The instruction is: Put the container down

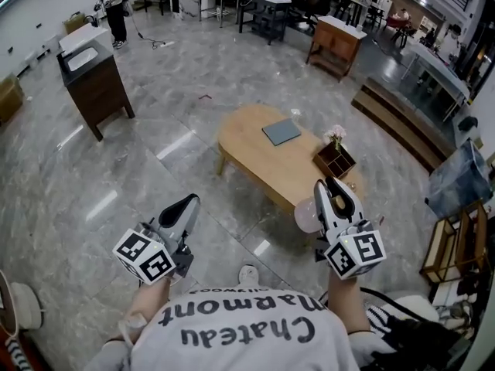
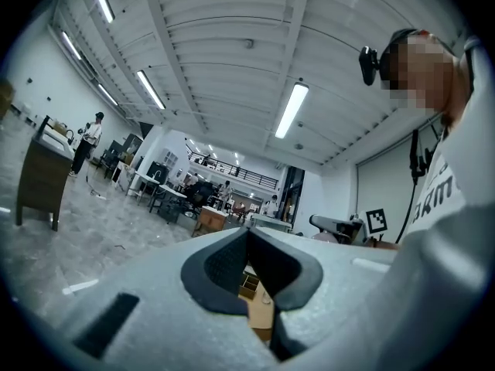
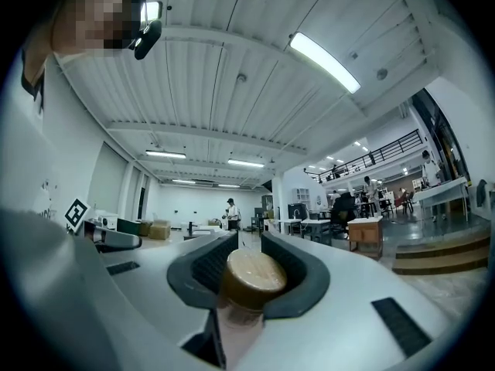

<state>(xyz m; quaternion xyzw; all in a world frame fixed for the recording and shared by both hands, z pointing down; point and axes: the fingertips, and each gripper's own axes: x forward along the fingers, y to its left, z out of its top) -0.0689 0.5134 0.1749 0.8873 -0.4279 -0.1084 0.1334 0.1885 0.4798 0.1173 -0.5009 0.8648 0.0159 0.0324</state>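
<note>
In the head view my right gripper point(image 1: 334, 188) is held in the air over the near end of the oval wooden table point(image 1: 255, 157). It is shut on a pale pink container point(image 1: 307, 216) that sticks out to its left. The right gripper view shows the container's round wooden lid point(image 3: 252, 275) clamped between the dark pads point(image 3: 203, 267) of my right gripper point(image 3: 249, 246). My left gripper point(image 1: 186, 205) hovers over the floor left of the table. Its jaws meet at the tips with nothing between them, and in the left gripper view a strip of table point(image 2: 260, 312) shows below my left gripper point(image 2: 247, 235).
On the table lie a grey-blue pad point(image 1: 281, 131) and a small wooden box with flowers point(image 1: 335, 159). A dark cabinet with a basin point(image 1: 94, 83) stands at the far left. A shelf unit point(image 1: 458, 246) is at the right. A person point(image 1: 114, 8) stands far back.
</note>
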